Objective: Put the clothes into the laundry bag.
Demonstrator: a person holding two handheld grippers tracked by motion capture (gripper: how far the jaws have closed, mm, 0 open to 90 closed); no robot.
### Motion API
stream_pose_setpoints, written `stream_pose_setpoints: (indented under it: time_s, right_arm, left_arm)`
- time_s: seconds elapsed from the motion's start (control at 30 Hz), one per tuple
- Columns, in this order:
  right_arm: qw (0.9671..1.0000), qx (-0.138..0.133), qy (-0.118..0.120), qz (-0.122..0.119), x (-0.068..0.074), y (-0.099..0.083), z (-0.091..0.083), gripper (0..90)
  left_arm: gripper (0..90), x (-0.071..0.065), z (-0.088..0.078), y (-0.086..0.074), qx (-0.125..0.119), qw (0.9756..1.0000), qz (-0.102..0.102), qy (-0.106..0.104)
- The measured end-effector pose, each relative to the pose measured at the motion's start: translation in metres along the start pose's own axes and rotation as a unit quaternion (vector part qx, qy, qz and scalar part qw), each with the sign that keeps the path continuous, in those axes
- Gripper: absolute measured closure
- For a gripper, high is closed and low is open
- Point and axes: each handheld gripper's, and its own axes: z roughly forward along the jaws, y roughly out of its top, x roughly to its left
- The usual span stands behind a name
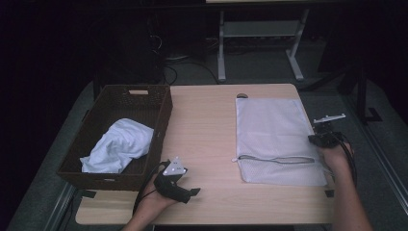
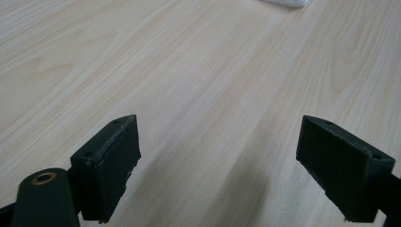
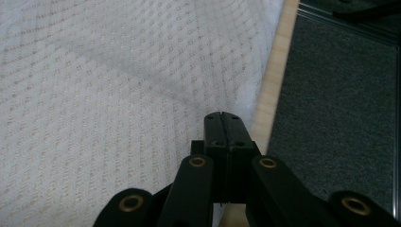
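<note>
A white mesh bag [image 1: 274, 134] lies flat on the right half of the light wooden table [image 1: 202, 125], its zipper [image 1: 276, 159] running across near the front. My right gripper [image 1: 321, 139] is at the bag's right edge. In the right gripper view its jaws [image 3: 222, 118] are shut together just above the mesh [image 3: 94, 94], near the table's edge, and nothing shows between them. My left gripper [image 1: 185, 180] rests near the front of the table, left of the bag. Its jaws [image 2: 236, 161] stand wide open over bare wood [image 2: 189, 56].
A dark woven basket [image 1: 163, 115] sits on the table's left side with a crumpled white cloth [image 1: 120, 144] inside. Dark floor [image 3: 340, 94] drops off beyond the right table edge. A desk frame [image 1: 260, 33] stands behind the table.
</note>
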Motion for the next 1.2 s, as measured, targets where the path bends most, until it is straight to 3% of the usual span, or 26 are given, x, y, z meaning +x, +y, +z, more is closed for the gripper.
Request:
stream_pose_setpoints:
  time_s: [0.37, 0.67, 0.93, 1.2]
  right_arm:
    - [0.9996, -0.003, -0.014, 0.022, -0.017, -0.010, -0.005, 89.4]
    - [0.9997, -0.020, -0.007, 0.013, -0.010, -0.007, -0.015, 86.5]
    - [0.9988, -0.045, 0.018, -0.006, 0.007, -0.019, -0.036, 66.6]
    - [0.9949, -0.080, 0.059, -0.019, 0.025, -0.033, -0.055, 45.8]
  left_arm:
    - [13.8, 0.000, 0.000, 0.000, 0.001, 1.0000, 0.000, 0.000]
    - [13.8, 0.001, 0.000, 0.000, 0.000, 1.0000, -0.001, 0.000]
    - [13.8, -0.001, 0.000, 0.000, 0.002, 1.0000, 0.000, -0.001]
    - [13.8, -0.001, 0.001, 0.000, 0.005, 1.0000, 0.004, -0.002]
